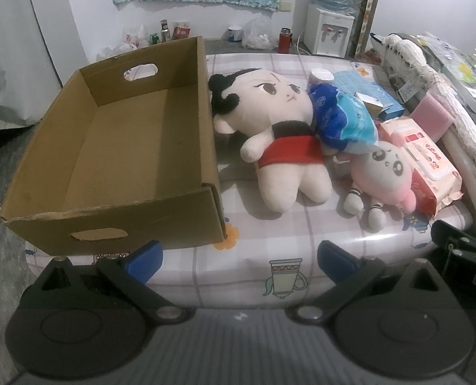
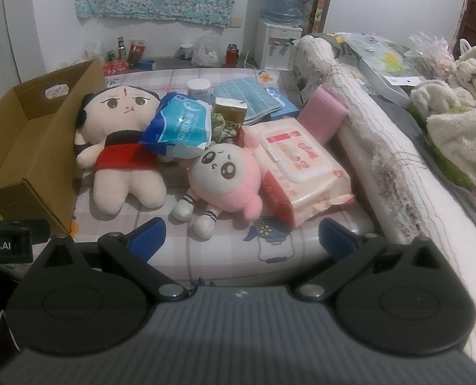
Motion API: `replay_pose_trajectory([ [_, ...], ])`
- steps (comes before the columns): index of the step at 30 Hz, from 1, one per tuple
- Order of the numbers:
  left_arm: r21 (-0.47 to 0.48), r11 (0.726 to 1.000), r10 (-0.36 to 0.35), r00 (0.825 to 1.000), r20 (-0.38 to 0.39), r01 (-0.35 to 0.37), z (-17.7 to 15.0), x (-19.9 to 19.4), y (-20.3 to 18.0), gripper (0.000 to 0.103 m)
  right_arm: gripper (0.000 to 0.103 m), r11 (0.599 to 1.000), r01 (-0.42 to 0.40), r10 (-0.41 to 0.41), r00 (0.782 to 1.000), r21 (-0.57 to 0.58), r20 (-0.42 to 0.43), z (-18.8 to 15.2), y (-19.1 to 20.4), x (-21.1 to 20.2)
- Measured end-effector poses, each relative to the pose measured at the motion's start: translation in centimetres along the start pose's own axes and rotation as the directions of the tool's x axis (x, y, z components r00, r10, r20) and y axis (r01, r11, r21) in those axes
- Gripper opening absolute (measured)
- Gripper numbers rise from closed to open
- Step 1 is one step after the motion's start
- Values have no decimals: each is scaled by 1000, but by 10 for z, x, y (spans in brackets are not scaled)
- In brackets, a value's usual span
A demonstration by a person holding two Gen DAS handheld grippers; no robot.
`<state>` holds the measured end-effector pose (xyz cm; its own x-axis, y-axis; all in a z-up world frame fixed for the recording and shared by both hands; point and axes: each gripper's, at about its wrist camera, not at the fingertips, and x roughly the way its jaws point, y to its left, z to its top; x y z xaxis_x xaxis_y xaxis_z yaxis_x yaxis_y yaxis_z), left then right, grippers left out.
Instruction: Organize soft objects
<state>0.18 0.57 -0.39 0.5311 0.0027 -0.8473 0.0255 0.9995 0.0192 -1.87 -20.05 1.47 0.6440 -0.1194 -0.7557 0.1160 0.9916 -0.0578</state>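
Both tongs, left (image 1: 239,261) and right (image 2: 241,239), spread wide, gripping nothing. Right of cardboard box (image 1: 116,147): big doll (image 1: 270,128), pink plush (image 2: 228,176). Fluffy blankets (image 2: 459,112) caught only rightward.

Brown box (image 1: 116,147), cream doll in red (image 1: 279,147), pink plush (image 2: 228,176), checked tablecloth (image 1: 270,234).

- Both views are dim and bluish, with soft indoor light falling from above.
- The large doll (image 1: 279,141) casts a soft shadow toward the cardboard box (image 1: 116,160); the box interior is shaded.
- Glare shines off the glossy tablecloth (image 1: 382,250) at its near edge.
- Fisheye bending curves straight lines, and the corners go black.
- Fine detail is slightly soft and grainy.
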Motion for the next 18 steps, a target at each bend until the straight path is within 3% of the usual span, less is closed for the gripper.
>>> replay_pose_trajectory([
  [18,-3,1000,-2,1000,-6,2,-1,2,2,103,102,1000,1,-1,1000,-2,0,-1,1,0],
])
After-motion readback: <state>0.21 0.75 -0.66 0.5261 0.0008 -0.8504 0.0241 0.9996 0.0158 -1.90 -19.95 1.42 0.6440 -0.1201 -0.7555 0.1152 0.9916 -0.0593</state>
